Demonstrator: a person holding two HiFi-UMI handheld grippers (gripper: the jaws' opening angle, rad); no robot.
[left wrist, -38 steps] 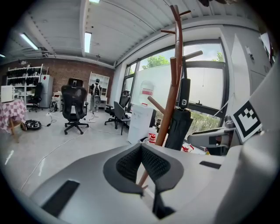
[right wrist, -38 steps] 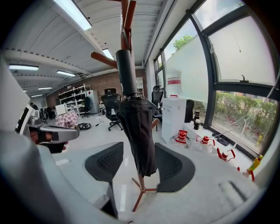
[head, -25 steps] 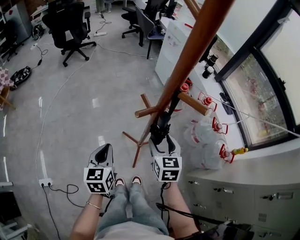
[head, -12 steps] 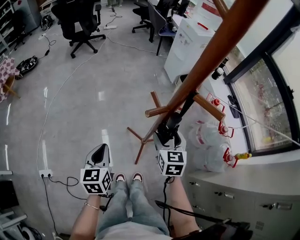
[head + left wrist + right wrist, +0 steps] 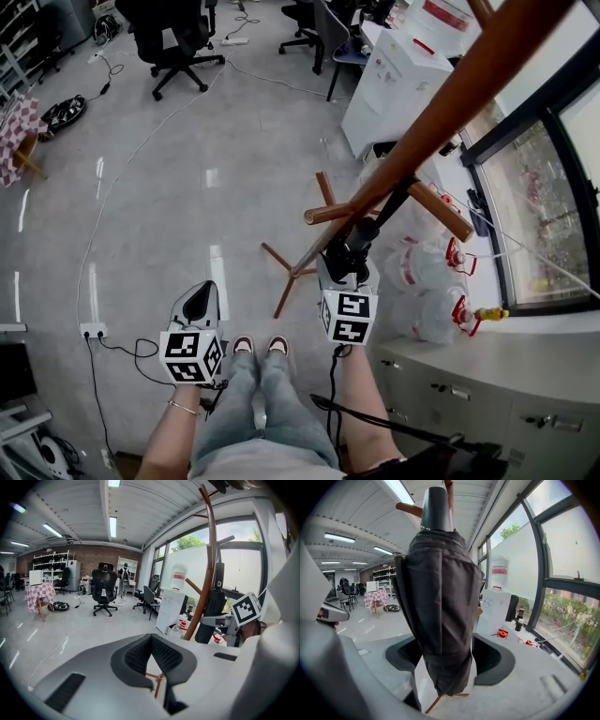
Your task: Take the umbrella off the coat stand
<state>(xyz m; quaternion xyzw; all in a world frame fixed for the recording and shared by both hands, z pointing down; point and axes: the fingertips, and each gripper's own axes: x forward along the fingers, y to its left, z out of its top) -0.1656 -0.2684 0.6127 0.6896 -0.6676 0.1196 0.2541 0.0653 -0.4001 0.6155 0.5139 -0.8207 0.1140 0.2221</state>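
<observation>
The worry, to my eye, was the coat stand (image 5: 441, 103). The folded black umbrella (image 5: 440, 606) hung against its pole, just under a peg (image 5: 441, 211), though I could not see how it was hooked on. A straight pull outward, rather than a lift, could snag it and tip the stand towards the water bottles (image 5: 427, 281) by the window. A light hold on loose fabric could also slip.

The right gripper (image 5: 443, 667) was reached forward and angled gently downward. Its jaws sat either side of the umbrella's lower part and were closing, the pads not yet clearly biting. The left gripper (image 5: 154, 665) was held nearer the person's body, well apart from the stand, jaws together with nothing between them.
</observation>
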